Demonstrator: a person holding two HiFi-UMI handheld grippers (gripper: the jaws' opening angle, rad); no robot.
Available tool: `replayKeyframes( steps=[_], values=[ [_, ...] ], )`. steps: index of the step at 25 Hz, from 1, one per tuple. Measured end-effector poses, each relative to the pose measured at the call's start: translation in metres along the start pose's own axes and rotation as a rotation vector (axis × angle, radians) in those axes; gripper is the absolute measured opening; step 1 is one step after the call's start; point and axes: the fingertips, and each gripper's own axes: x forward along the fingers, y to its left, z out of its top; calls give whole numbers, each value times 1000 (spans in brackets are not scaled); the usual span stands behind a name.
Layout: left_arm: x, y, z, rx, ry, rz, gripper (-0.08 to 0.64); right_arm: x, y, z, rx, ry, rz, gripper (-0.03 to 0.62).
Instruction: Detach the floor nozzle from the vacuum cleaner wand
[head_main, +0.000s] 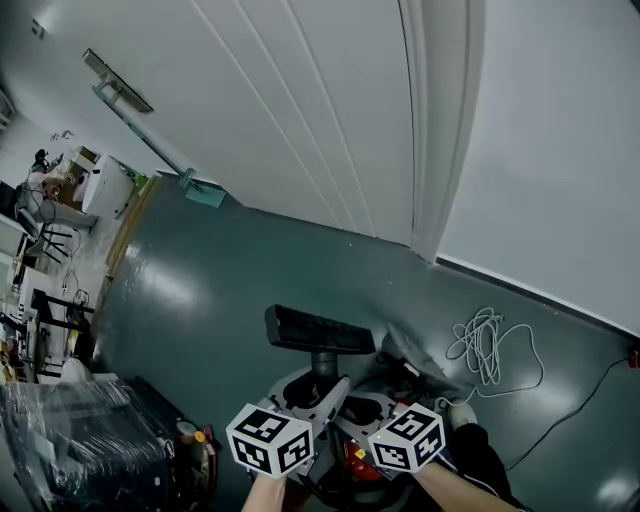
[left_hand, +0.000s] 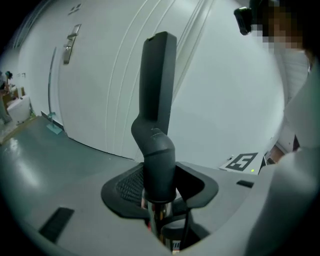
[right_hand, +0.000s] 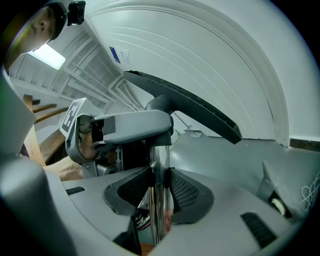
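The black floor nozzle (head_main: 320, 329) is raised off the floor, its bar lying crosswise in the head view. My left gripper (head_main: 326, 386) is shut on the nozzle's dark grey neck (left_hand: 159, 160), which fills the gap between the pads, with the nozzle head (left_hand: 159, 75) rising beyond it. Just below the neck collar the chrome wand (left_hand: 161, 215) shows. My right gripper (head_main: 352, 410) is shut on that chrome wand (right_hand: 159, 195), close behind the left gripper (right_hand: 125, 129). From the right gripper view the nozzle bar (right_hand: 200, 107) slants overhead. Nozzle and wand are joined.
A white door with a metal handle (head_main: 118, 88) and a white wall stand ahead across the dark green floor (head_main: 220, 270). A coiled white cable (head_main: 487, 345) lies to the right. The vacuum's red-and-black body (head_main: 356, 466) is under my hands. Plastic-wrapped clutter (head_main: 70, 440) sits lower left.
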Motion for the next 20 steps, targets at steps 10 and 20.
replayKeyframes(
  steps=[10, 20],
  values=[
    [-2, 0, 2, -3, -37, 14, 178, 0, 1, -1, -6, -3, -1, 140],
    [-7, 0, 6, 33, -92, 57, 178, 0, 4, 0, -12, -5, 15, 140]
  ],
)
